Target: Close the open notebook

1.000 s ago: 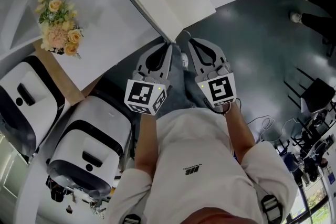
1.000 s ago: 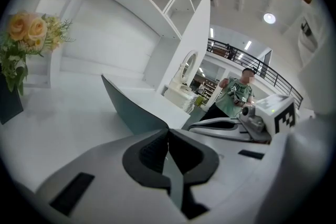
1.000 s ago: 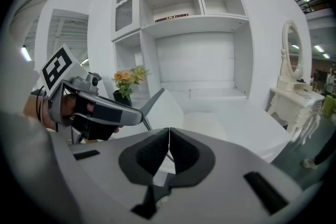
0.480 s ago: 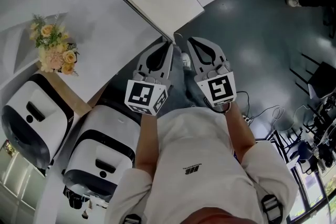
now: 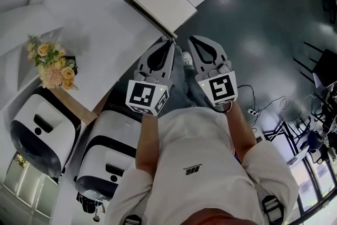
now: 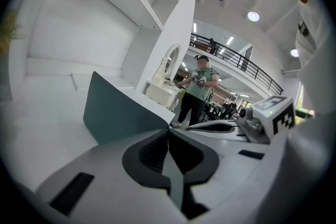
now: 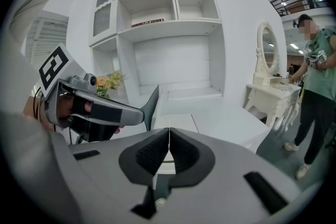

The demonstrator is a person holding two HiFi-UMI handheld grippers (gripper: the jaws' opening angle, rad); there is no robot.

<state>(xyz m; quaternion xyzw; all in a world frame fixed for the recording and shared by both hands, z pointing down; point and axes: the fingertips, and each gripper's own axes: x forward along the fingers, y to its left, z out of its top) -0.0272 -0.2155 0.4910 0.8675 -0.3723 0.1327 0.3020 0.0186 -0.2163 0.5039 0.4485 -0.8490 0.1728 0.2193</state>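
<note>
Notebook (image 5: 164, 0): pages of matt cream paper, with a cover (image 6: 118, 113) of smooth, matt grey-teal board. Left gripper (image 5: 170, 42) and right gripper (image 5: 190, 39): shells of matt grey moulded plastic, pads (image 7: 150, 155) of dull black, rubbery-looking material, marker cubes printed in flat black and white. Table (image 5: 105, 34): smooth white top with low sheen; floor (image 5: 263, 34): dark, glossy, mirroring the lamps; shirt (image 5: 200, 160): soft white cloth, matt.

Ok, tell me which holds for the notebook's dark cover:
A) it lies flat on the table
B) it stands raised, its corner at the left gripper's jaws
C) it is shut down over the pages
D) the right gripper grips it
B: the dark cover stands up off the white table, its corner pinched in the shut left gripper, and the pages lie uncovered.
</note>
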